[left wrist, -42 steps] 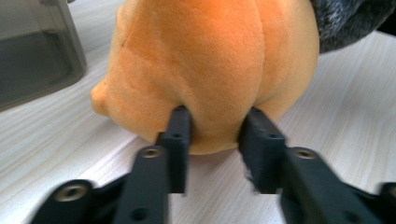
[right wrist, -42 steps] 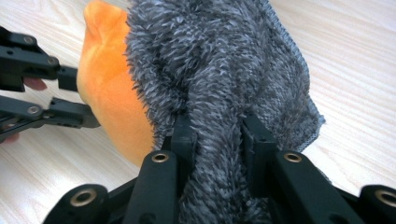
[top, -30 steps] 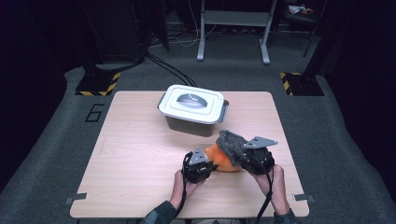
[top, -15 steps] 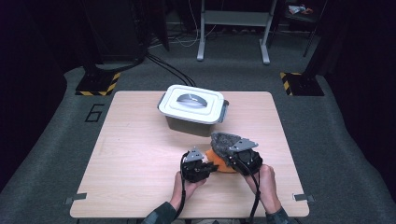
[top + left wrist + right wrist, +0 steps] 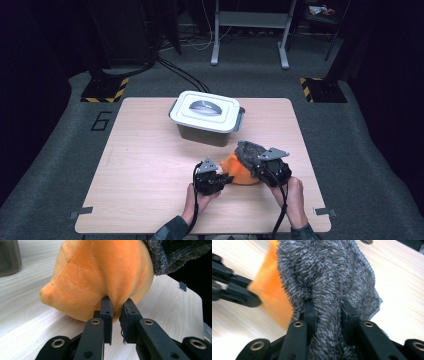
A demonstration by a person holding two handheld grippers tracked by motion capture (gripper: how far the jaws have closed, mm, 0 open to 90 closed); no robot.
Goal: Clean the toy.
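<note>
toy spot: the orange plush (image 5: pixel 239 172) with the grey fuzzy cover (image 5: pixel 248 151) sits on the table (image 5: pixel 150 165) near the front edge, right of centre, squeezed between the two grippers.

left gripper (image 5: pixel 216 178): jaws pretty much closed, pinching a fold of the orange fabric low on the toy's side. It comes at the toy from the left.

right gripper (image 5: pixel 260 167): also nearly closed, clamped on a bunch of the grey fuzzy stuff on the toy's right and top side.

left gripper view: you get the orange plush (image 5: pixel 100 277) up close, the pinch at the pads (image 5: pixel 107 307), and the grey cover (image 5: pixel 170 255) hanging over the top right. The wood grain is sharp here.

right gripper view: mostly grey shag (image 5: pixel 329 282) running down between its own jaws, a strip of orange (image 5: pixel 272 297) at the left, and the other gripper's black arms blurred at the far left.

high view: both hands and forearms coming in from the bottom, cables trailing back.

box: a white lidded tub (image 5: pixel 205 116) stands behind the toy, apart from it.

room: light wood table on grey carpet, a "6" marked on the floor at the left, yellow and black striped bases and a metal stand in the dark behind.
</note>
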